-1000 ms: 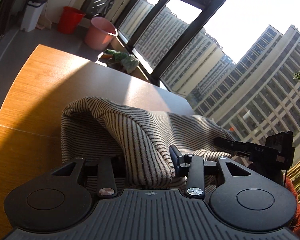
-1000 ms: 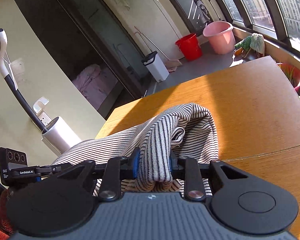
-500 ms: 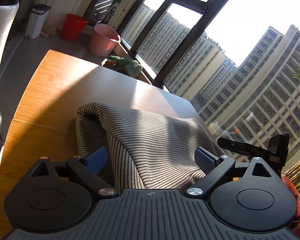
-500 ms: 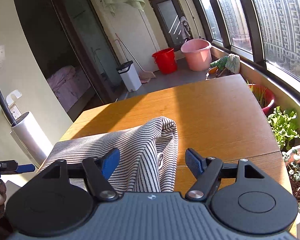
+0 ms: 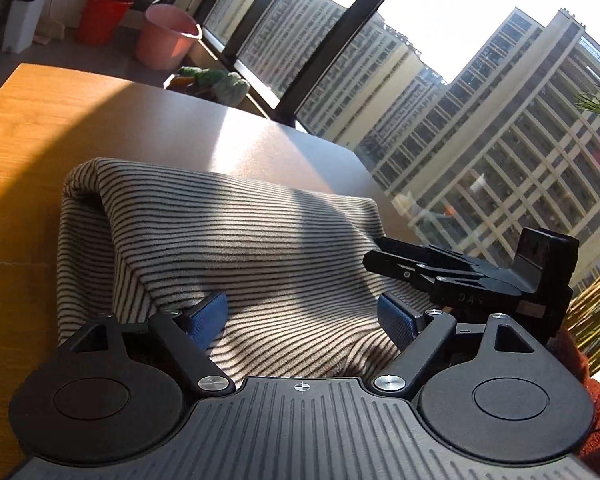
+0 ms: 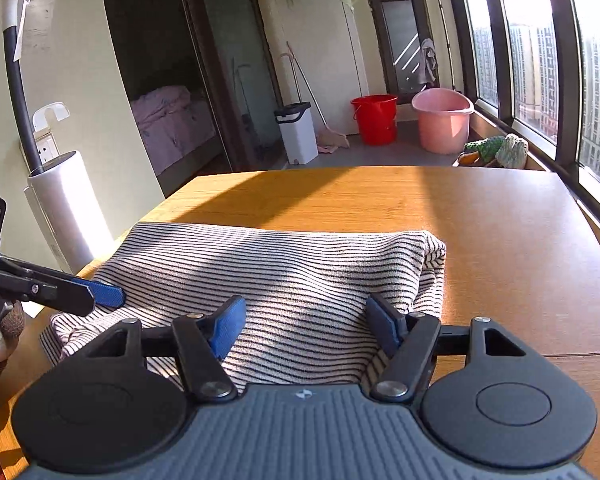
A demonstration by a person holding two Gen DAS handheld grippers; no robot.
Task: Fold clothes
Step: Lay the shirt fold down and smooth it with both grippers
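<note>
A black-and-white striped garment (image 5: 240,240) lies folded on the wooden table (image 5: 40,128); it also shows in the right wrist view (image 6: 300,264). My left gripper (image 5: 304,316) is open, its blue pads just above the cloth's near edge, holding nothing. My right gripper (image 6: 306,322) is open over the cloth's near right part, empty. The right gripper shows from the side in the left wrist view (image 5: 460,272). The left gripper's blue-tipped finger shows at the left of the right wrist view (image 6: 100,296).
The table (image 6: 480,220) stretches beyond the garment toward the windows. A pink bucket (image 6: 442,118), a red bucket (image 6: 374,118) and a white bin (image 6: 298,132) stand on the floor past the table. A white cylinder (image 6: 66,208) stands left of the table. Plants sit at the right.
Both grippers were shut on bunched cloth a second ago, then opened and let go. The garment now lies flat and folded; both grippers have drawn back slightly.
</note>
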